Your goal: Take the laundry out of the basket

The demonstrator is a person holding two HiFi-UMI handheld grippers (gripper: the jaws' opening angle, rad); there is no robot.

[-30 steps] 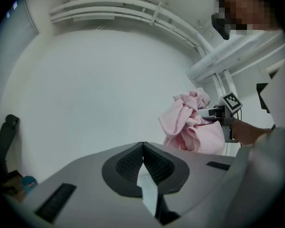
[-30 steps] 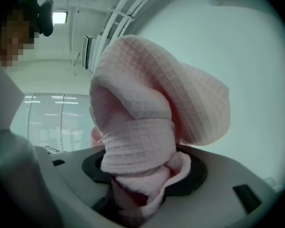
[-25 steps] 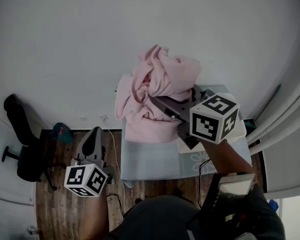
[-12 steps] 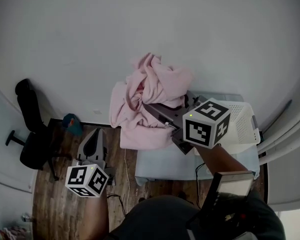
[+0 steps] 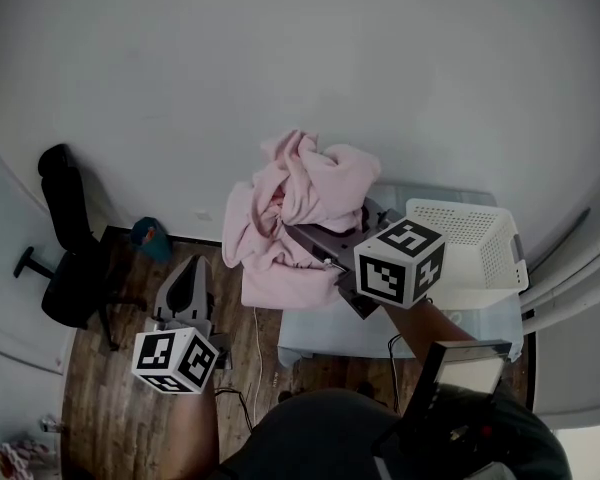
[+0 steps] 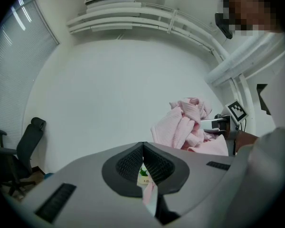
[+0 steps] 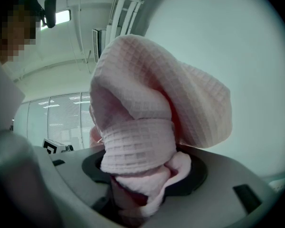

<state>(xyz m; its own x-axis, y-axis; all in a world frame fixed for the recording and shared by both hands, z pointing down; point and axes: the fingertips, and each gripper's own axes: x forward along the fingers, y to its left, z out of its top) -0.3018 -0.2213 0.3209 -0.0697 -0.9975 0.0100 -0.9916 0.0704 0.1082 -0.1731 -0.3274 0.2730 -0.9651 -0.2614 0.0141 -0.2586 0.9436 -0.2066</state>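
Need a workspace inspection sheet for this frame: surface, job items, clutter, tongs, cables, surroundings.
Surface: table with pale cover; basket stands at its right end.
Job's things: white basket, no laundry visible inside; pink garment bunched, held up outside the basket, to its left.
Clutter: teal object on the floor by the wall.
Grippers: right tongs closed on the pink garment; left tongs tips together, small white tag in the gap behind them.
Cables: white cable across the floor; dark cable below the table edge.
Surroundings: black office chair, wooden floor, white wall.
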